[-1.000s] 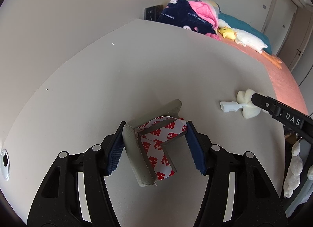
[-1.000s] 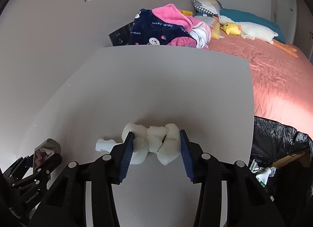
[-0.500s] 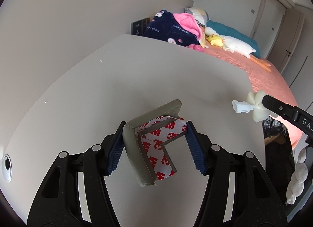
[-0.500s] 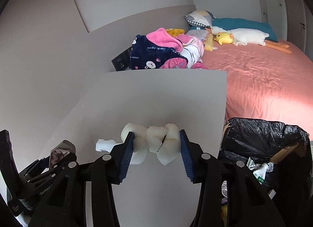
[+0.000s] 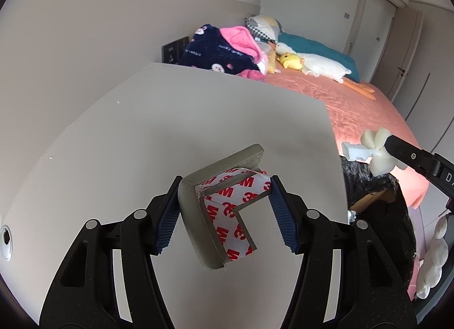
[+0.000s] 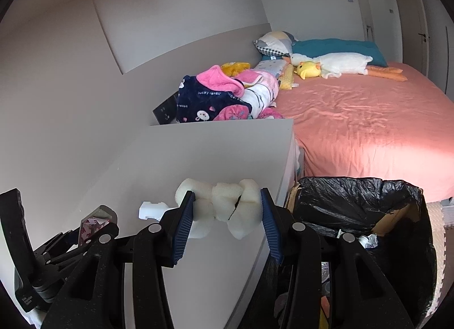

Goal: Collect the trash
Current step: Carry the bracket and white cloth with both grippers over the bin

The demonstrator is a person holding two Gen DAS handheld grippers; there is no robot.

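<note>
1. Bedroom walls in pale grey stand behind a pale grey bench (image 5: 176,130), the landmark for all that follows; a dark switch panel (image 5: 175,50) is on the wall just past the bench's far edge.
2. Above the near part of the bench, the left tool (image 5: 224,209) has its blue pads pressed on a grey foam corner guard (image 5: 198,215) whose inner faces carry white backing paper with red lettering. The tool stands partly closed, gripping the guard on both sides, clear of the bench top.
3. At the bench's far edge lies a heap of navy and pink fleece clothes (image 6: 215,96).
4. Over the bench's right edge, the right tool (image 6: 227,215) clamps a lumpy white foam piece (image 6: 224,207) between its pads, partly closed; a small white plastic tab (image 6: 151,209) sticks out to the left of the left pad. In the left wrist view the same foam piece (image 5: 377,153) hangs beyond the bench's right corner, above the bin.
5. Just right of the bench stands a cardboard box lined with a black trash bag (image 6: 354,204), open at the top, with some rubbish visible inside.
6. Farther right of the bench is a bed with a salmon-pink sheet (image 6: 369,119), bearing a white goose plush (image 6: 337,63), a yellow duck plush (image 6: 308,69) and a teal pillow (image 6: 337,46).
</note>
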